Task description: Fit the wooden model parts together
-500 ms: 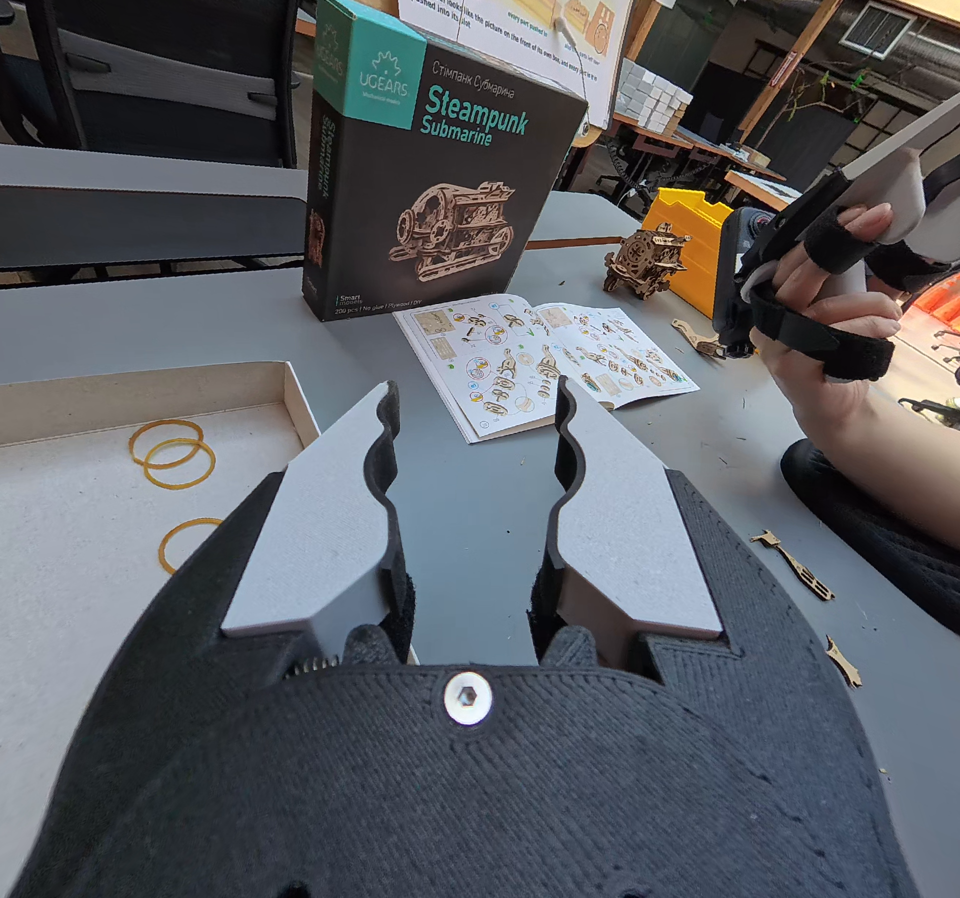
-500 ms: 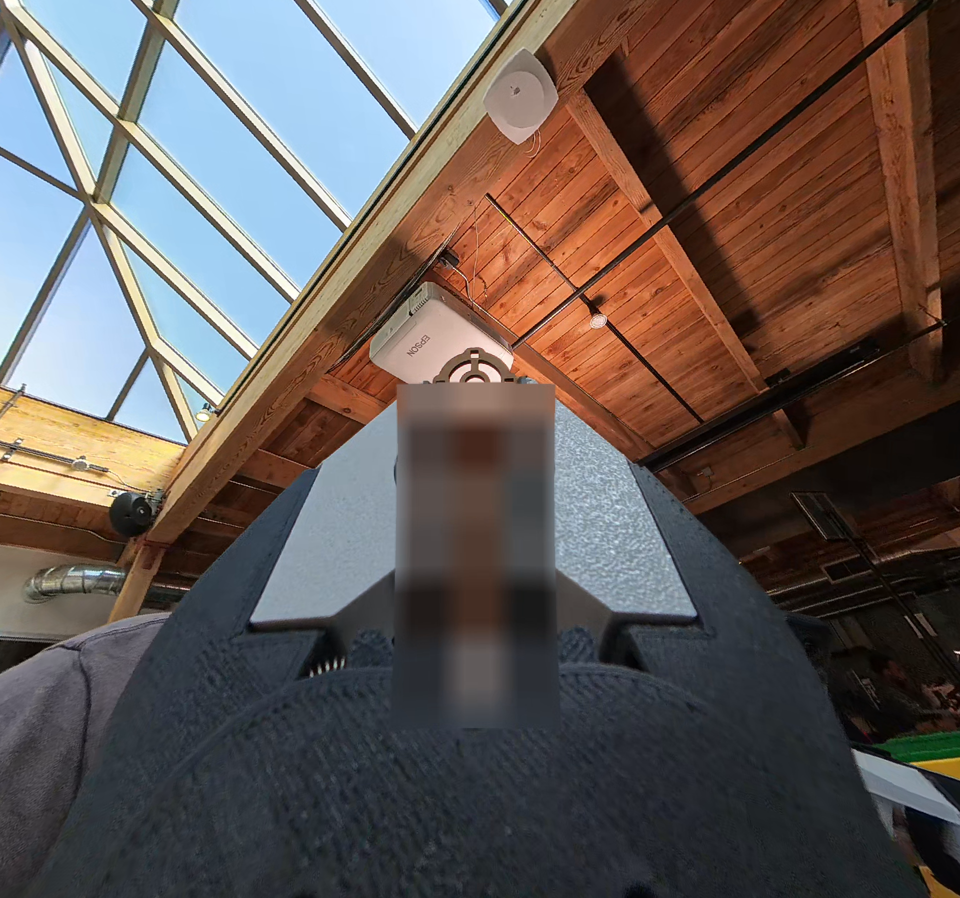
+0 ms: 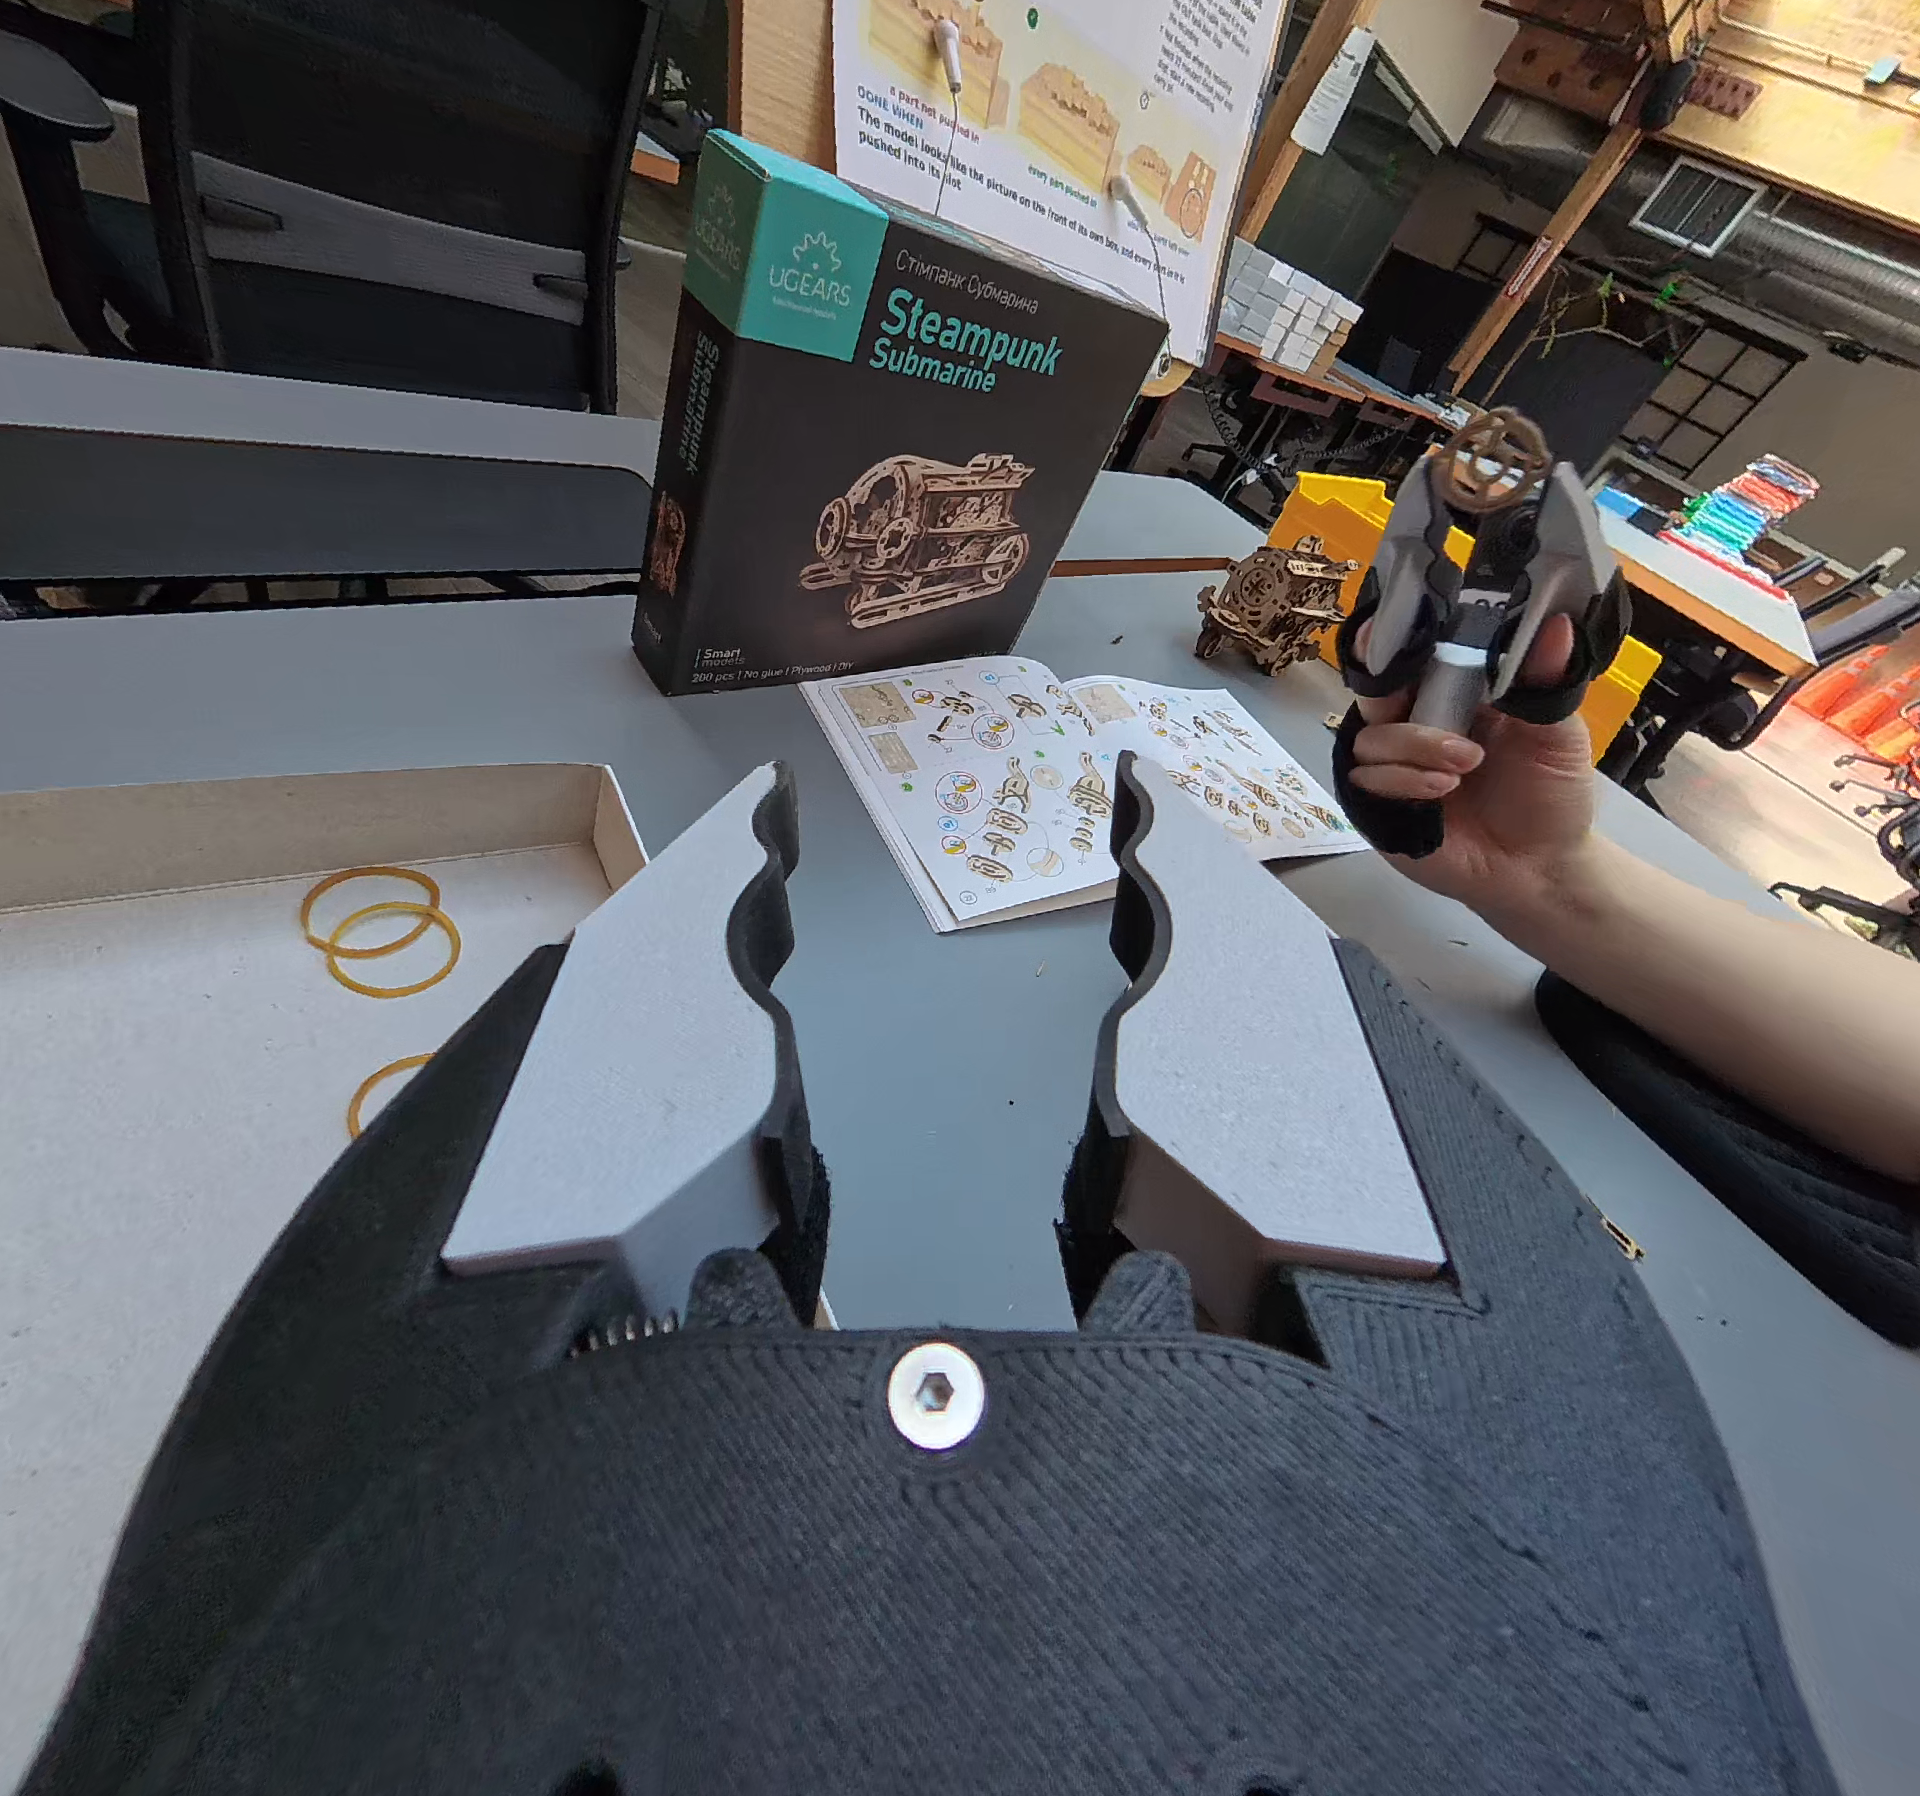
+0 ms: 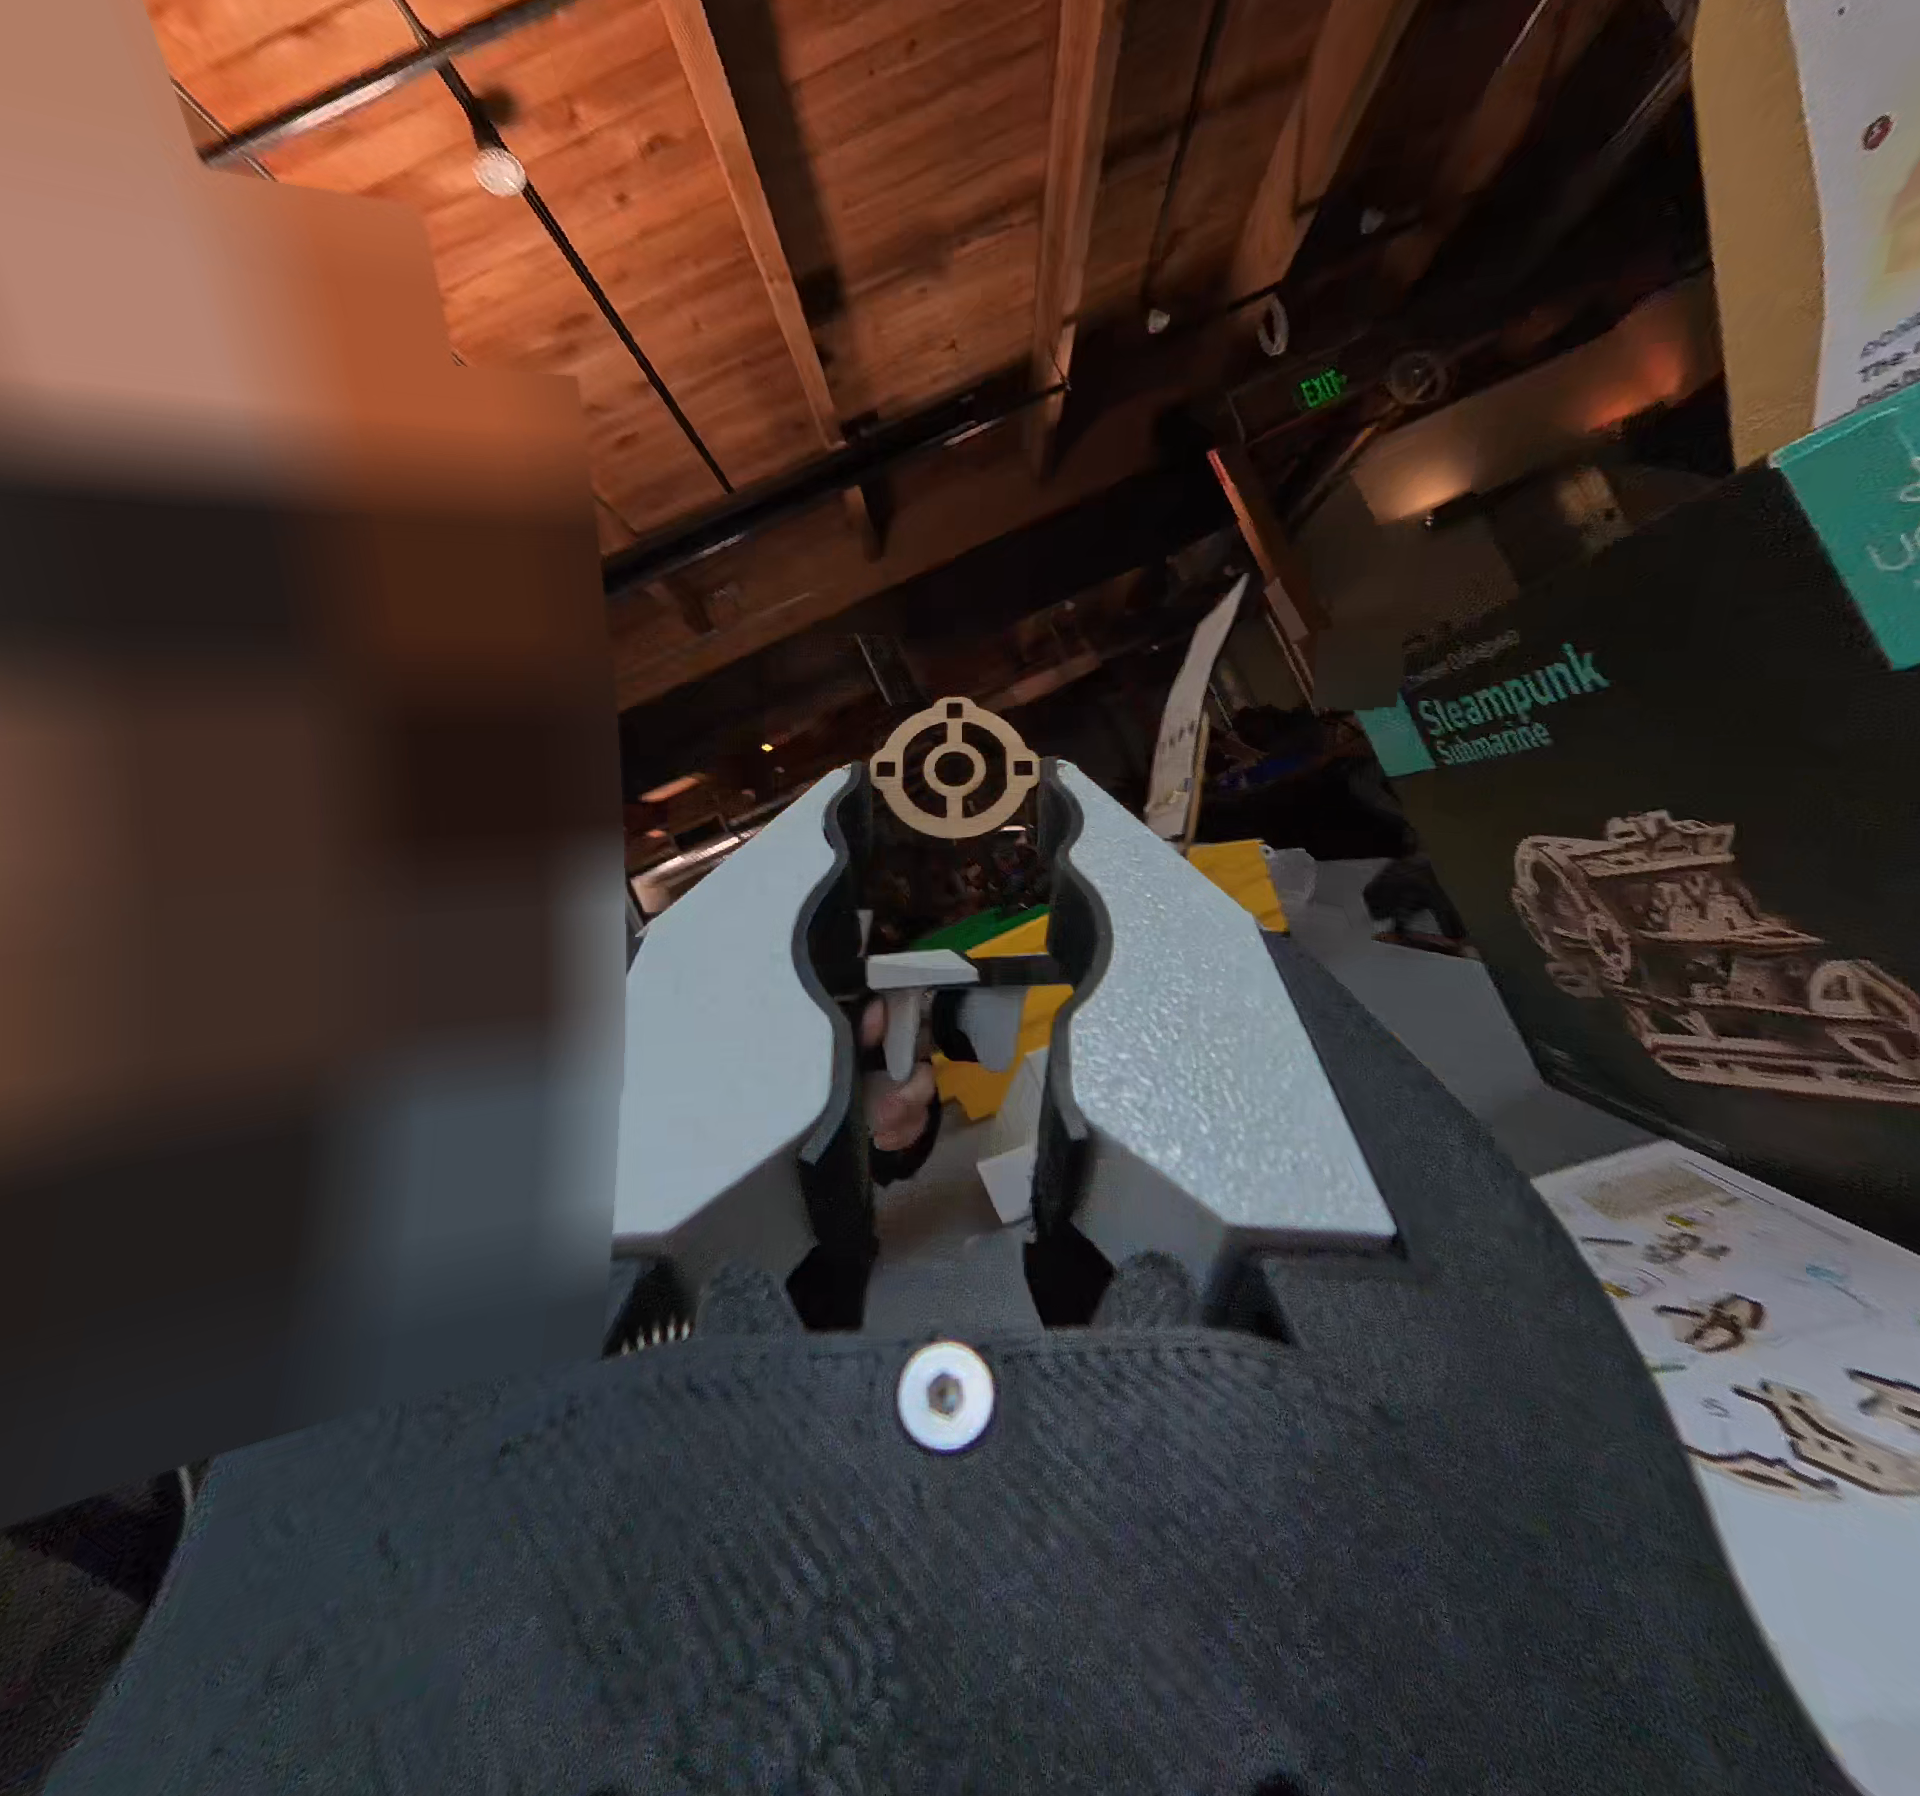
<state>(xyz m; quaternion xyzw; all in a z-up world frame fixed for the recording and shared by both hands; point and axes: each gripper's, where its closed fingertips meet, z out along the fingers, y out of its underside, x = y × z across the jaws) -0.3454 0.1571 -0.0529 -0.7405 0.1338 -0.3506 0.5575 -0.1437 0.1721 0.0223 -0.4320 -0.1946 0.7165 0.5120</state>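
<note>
My right gripper (image 4: 954, 782) is shut on a small round wooden wheel part (image 4: 954, 767) with a ring and spokes, held at its fingertips and tilted up in the air. In the left wrist view this gripper (image 3: 1488, 489) is at the right, above the table, with the wheel part (image 3: 1493, 461) in its tips. A partly built wooden model (image 3: 1270, 600) stands on the grey table (image 3: 935, 1071) beside a yellow bin. My left gripper (image 3: 951, 790) is open and empty, low over the table in front of the open instruction booklet (image 3: 1081, 770).
A dark model kit box (image 3: 883, 479) stands upright behind the booklet. A shallow cardboard tray (image 3: 156, 967) at the left holds yellow rubber bands (image 3: 379, 931). A yellow bin (image 3: 1340, 520) sits behind the model. A black chair (image 3: 395, 136) stands past the table. One gripper's finger ends stand about 20 cm off the other's.
The right gripper has swung down from pointing at the ceiling and turned toward the left gripper, showing the wheel part in its tips. The left gripper has stayed open over the table.
</note>
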